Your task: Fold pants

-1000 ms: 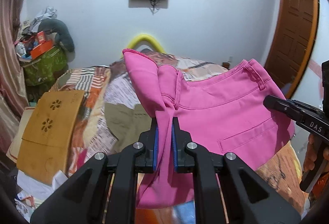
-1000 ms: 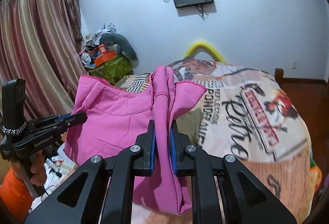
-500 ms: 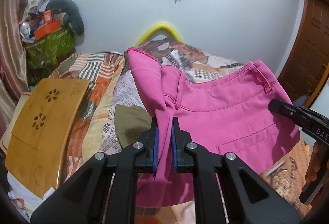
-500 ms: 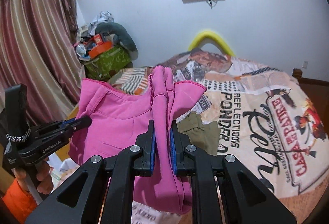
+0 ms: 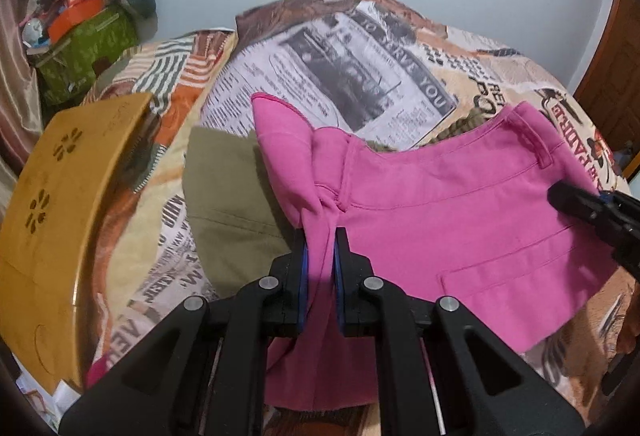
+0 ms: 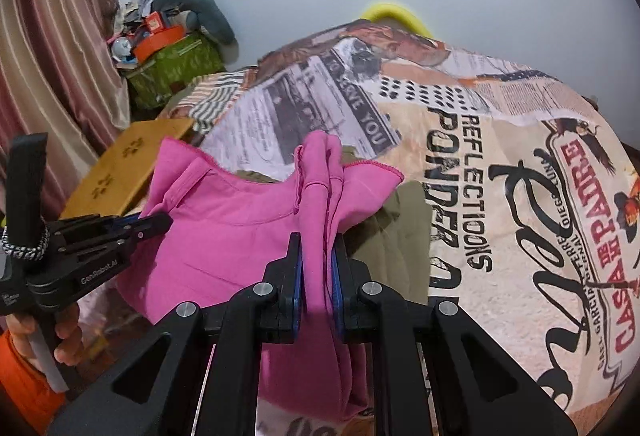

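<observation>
Bright pink pants [image 5: 460, 220] hang stretched between my two grippers, above the bed. My left gripper [image 5: 320, 236] is shut on one bunched corner of the waistband. My right gripper [image 6: 317, 244] is shut on the other bunched corner of the pink pants [image 6: 240, 232]. Each gripper shows in the other's view: the right one [image 5: 560, 196] at the right edge of the left wrist view, the left one [image 6: 160, 223] at the left of the right wrist view. The lower part of the pants hangs below the fingers, out of sight.
The bed carries a newspaper-print cover [image 6: 500, 156]. Olive-green pants [image 5: 232, 196] lie on it under the pink ones. A wooden lap tray [image 5: 60, 216] lies at the bed's left edge. A cluttered green box [image 6: 176, 72] and a curtain [image 6: 52, 56] stand at the left.
Both grippers have tilted downward and moved forward over the bed with the pants still held between them. The bed cover now fills most of both views.
</observation>
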{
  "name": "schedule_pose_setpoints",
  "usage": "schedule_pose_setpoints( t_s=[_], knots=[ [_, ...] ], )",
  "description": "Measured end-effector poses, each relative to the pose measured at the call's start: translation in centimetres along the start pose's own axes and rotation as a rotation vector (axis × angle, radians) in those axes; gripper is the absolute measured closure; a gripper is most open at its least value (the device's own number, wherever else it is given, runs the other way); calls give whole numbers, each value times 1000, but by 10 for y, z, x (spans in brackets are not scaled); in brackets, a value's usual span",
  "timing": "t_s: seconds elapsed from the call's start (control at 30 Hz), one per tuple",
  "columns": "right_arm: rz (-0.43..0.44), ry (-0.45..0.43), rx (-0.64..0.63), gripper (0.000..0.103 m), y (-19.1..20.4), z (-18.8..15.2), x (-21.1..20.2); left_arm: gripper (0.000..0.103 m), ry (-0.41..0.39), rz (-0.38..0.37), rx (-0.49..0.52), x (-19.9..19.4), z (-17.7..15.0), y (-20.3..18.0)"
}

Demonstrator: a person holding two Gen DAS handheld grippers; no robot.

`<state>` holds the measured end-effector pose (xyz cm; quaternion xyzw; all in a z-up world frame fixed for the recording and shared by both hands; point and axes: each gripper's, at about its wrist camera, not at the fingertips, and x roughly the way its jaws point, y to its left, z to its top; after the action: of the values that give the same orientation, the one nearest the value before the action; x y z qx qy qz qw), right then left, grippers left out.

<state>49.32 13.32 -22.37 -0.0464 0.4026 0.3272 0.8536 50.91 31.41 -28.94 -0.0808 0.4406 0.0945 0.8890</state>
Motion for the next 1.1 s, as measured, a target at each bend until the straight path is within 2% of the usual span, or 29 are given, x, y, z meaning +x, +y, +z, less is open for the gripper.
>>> schedule_pose_setpoints(
  t_s=[0.13,0.17,0.3,0.33,0.4,0.57,0.63,0.7,0.87,1.0,1.1],
  knots=[
    [7,11,4,88,-5,-1,2,90,10,-27,-8,1,-1,5],
    [-9,16,-14,86,-4,-2,1,86,19,-31,-12,2,-2,7],
    [-68,35,-58,72,-4,-4,-2,73,65,-31,-56,-1,-7,20],
    [-83,36,-71,70,-4,-5,-3,73,70,-32,-66,-3,-9,24],
    [-121,42,-108,58,-5,-6,-9,73,79,-23,-76,-6,-13,29],
    [-149,56,-153,57,-9,-10,-27,73,93,67,-42,-23,-21,37],
    [-155,52,-162,57,-7,-12,-35,73,94,72,-40,-34,-22,39],
    [-155,41,-171,57,-3,-11,-47,73,75,70,-29,-56,-22,38],
    [-114,-26,-166,57,14,-3,-94,73,-41,62,28,-134,-20,20],
    [-85,-132,-175,57,38,4,-152,73,-170,45,65,-215,-24,-2],
    [-62,-233,-185,57,58,5,-201,73,-258,5,59,-276,-29,-15]
  ],
)
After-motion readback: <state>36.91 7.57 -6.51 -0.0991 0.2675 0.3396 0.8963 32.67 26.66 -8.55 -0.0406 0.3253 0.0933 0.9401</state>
